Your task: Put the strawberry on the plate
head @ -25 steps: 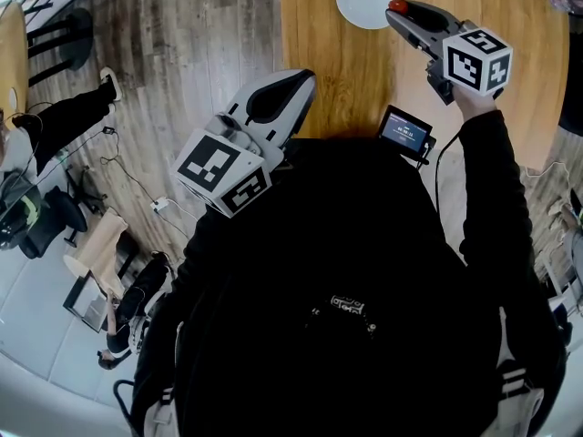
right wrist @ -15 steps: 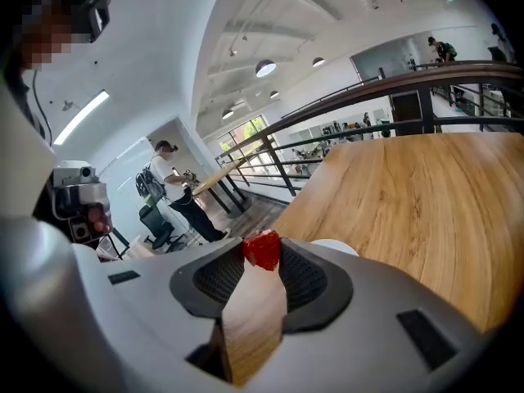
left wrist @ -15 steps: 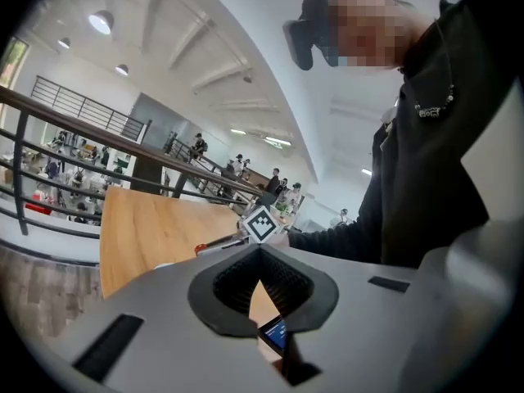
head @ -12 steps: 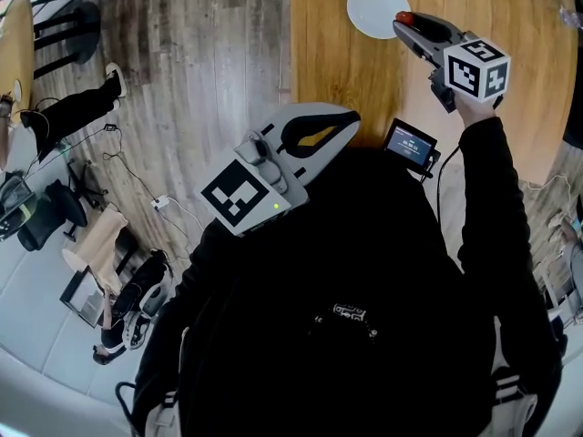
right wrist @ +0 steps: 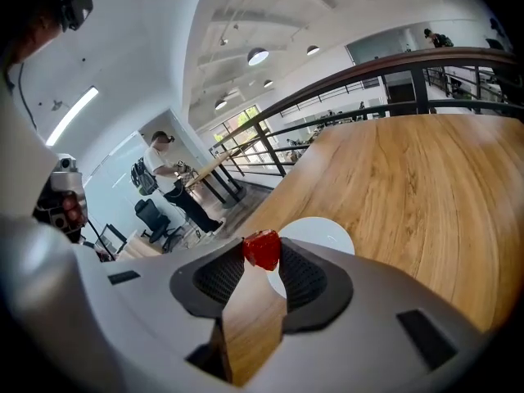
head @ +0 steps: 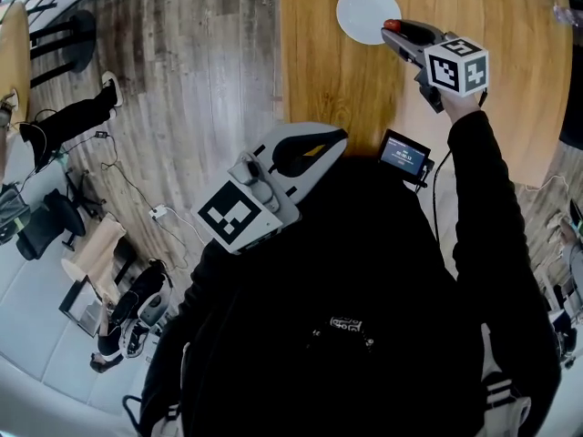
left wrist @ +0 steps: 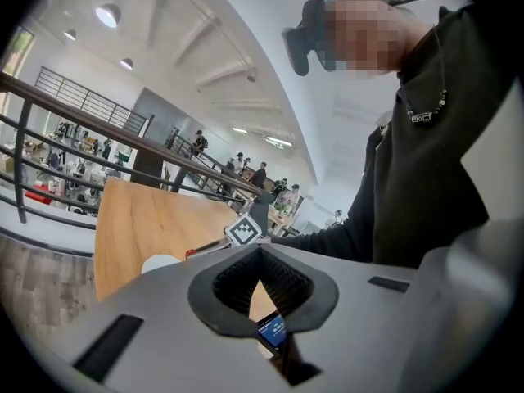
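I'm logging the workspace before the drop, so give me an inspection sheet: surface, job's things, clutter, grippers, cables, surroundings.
Surface: wooden table, plain top.
Job's things: white plate on the table, nothing seen on it; strawberry at the plate's edge, not yet set down.
Clutter: small screen at the table's near edge.
Grippers: right gripper shut on the strawberry; left gripper shut, empty, close to the person's body.
Cables: one cable from the small screen; loose floor cables.
Surroundings: plank floor, office chair, a standing person at left.
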Demonstrator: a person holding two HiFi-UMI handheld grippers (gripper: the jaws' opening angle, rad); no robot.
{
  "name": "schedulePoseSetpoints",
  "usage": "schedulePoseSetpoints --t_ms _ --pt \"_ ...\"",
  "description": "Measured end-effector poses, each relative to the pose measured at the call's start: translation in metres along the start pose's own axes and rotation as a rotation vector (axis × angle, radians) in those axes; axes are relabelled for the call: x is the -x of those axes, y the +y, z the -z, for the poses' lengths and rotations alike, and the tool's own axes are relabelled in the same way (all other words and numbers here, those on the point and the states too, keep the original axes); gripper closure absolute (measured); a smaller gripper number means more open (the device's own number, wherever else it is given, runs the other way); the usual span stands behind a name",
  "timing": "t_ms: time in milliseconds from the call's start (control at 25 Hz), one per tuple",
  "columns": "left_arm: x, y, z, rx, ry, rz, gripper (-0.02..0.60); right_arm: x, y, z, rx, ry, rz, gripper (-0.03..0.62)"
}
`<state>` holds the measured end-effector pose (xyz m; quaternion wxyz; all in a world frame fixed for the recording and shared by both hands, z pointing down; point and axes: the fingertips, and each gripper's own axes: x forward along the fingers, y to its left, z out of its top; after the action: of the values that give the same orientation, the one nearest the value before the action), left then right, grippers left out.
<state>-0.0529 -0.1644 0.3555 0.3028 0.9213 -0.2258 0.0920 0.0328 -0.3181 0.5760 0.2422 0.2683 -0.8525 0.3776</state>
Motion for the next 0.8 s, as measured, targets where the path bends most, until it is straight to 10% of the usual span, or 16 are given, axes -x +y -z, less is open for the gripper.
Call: schedulePoseSetpoints --t_ms 800 --pt "0.018 -0.006 -0.012 0.063 -0.036 -0.085 0.581 -0.045 -0.046 0.017 0.088 0.210 0.077 0.450"
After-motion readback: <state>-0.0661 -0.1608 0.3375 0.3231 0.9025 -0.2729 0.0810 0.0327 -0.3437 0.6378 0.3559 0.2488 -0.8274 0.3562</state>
